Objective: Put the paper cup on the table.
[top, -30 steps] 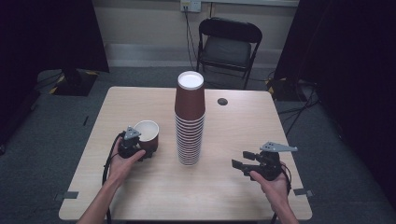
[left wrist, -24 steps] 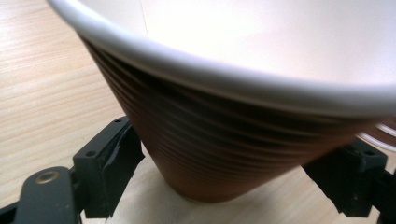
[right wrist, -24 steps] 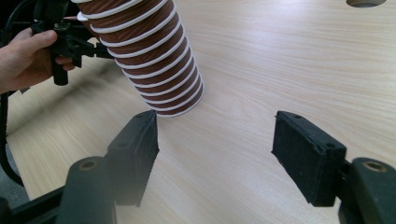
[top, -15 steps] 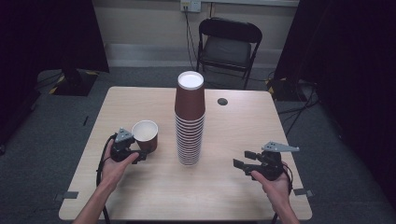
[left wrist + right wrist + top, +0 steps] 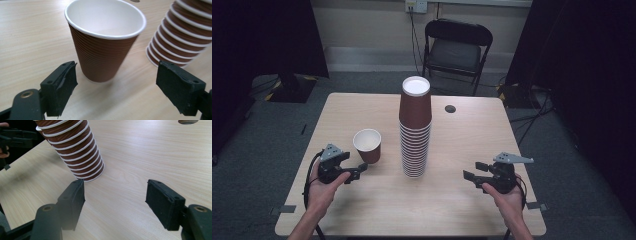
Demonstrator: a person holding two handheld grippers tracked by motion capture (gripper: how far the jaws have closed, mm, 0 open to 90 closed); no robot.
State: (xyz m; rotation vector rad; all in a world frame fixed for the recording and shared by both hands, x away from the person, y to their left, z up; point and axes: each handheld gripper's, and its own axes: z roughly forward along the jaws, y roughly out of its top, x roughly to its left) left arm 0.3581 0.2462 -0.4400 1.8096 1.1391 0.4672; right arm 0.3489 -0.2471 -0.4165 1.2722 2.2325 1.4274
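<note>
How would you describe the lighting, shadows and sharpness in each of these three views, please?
High view: dim and soft, room edges nearly black, pale wooden table evenly lit. Left gripper view: sharp; the single brown ribbed paper cup casts a soft shadow toward the camera. Right gripper view: tall stack of brown paper cups crisp, near jaws slightly blurred.

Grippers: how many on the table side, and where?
2. Left gripper open, just short of the single cup; right gripper open, right of the cup stack.

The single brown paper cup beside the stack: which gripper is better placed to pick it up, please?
Probably the left. The left gripper sits right by the single cup, jaws open toward it; the right gripper is beyond the cup stack.
</note>
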